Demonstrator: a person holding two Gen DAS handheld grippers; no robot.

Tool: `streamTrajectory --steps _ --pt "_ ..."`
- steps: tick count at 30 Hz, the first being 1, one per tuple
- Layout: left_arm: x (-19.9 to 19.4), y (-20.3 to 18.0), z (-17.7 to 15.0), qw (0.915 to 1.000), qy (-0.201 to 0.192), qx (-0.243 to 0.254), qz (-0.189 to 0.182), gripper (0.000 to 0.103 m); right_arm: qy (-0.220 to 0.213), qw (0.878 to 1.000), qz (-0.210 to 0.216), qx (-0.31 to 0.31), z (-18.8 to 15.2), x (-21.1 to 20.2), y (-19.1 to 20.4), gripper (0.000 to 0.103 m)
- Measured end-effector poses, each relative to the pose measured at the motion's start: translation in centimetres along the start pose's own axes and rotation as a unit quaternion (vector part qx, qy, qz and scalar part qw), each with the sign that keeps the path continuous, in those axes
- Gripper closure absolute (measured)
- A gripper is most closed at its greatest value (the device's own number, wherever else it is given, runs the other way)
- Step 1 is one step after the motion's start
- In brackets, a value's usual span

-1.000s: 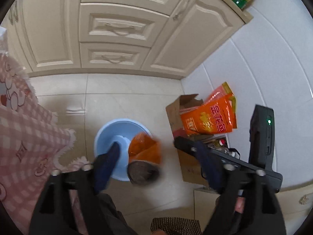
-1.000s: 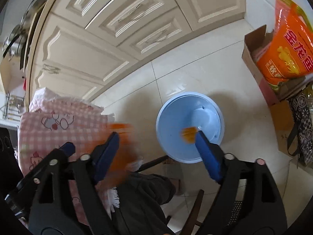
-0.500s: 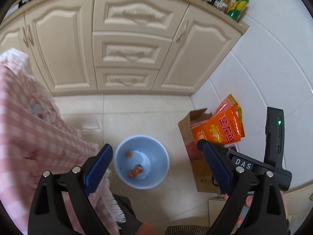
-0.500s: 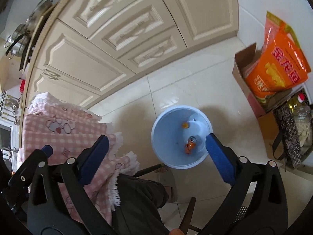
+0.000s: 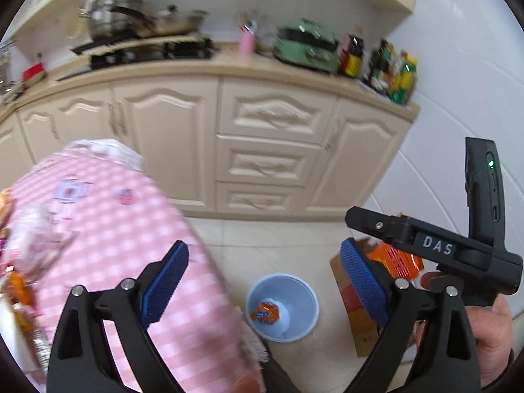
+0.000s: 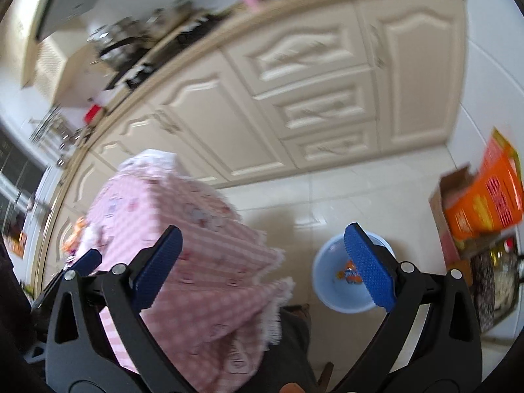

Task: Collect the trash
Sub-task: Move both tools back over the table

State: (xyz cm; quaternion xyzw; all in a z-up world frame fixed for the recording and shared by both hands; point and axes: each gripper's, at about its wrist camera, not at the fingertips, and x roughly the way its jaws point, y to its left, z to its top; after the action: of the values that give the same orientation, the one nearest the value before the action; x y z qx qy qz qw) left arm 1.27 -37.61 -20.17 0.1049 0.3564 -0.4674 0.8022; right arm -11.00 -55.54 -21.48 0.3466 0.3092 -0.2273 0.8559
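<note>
Now between pickups: left gripper (image 5: 262,281) spread wide, empty; right gripper (image 6: 262,268) likewise. Orange wrapper (image 5: 264,311) lies inside blue bin (image 5: 308,298), below and ahead of tips. More litter (image 5: 16,290) far left on pink tablecloth (image 5: 114,245); likely next move: swing over, close on one piece.

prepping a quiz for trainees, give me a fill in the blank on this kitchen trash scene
1. The crumpled orange wrapper lies inside the round light ____ plastic bin.
2. The left gripper holds ____ between its blue pads.
3. The table beside the bin wears a ____ checked cloth.
4. The bin stands on the pale tiled ____.

Missing words: blue; nothing; pink; floor
</note>
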Motion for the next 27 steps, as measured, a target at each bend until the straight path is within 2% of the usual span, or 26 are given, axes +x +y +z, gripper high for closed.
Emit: streamTrajectory --steps 7,12,16,23,27 --pt "-6.9 5.6 -0.1 0.9961 -0.052 -0.035 0.061 0.011 -0.004 0.997 0.037 -0.069 -0.5 -0.8 8.1 0.006" --pt "-12.0 10.0 -1.5 0.9879 -0.087 -0.06 0.113 0.011 0.006 0.991 0.056 -0.124 -1.8 -0.4 13.5 0.006" --pt "-14.9 13.1 -3.2 0.9802 -0.1 -0.072 0.155 0.011 0.024 0.984 0.072 -0.163 -3.7 0.6 17.3 0.006" --pt "-19.0 18.4 -7.0 0.9638 -0.099 -0.102 0.225 0.011 0.057 0.972 0.091 -0.209 -6.7 2.2 21.7 0.006" --pt "-19.9 21.7 -9.5 0.9536 -0.077 -0.135 0.258 0.011 0.067 0.964 0.11 -0.232 -8.2 2.8 23.6 0.006"
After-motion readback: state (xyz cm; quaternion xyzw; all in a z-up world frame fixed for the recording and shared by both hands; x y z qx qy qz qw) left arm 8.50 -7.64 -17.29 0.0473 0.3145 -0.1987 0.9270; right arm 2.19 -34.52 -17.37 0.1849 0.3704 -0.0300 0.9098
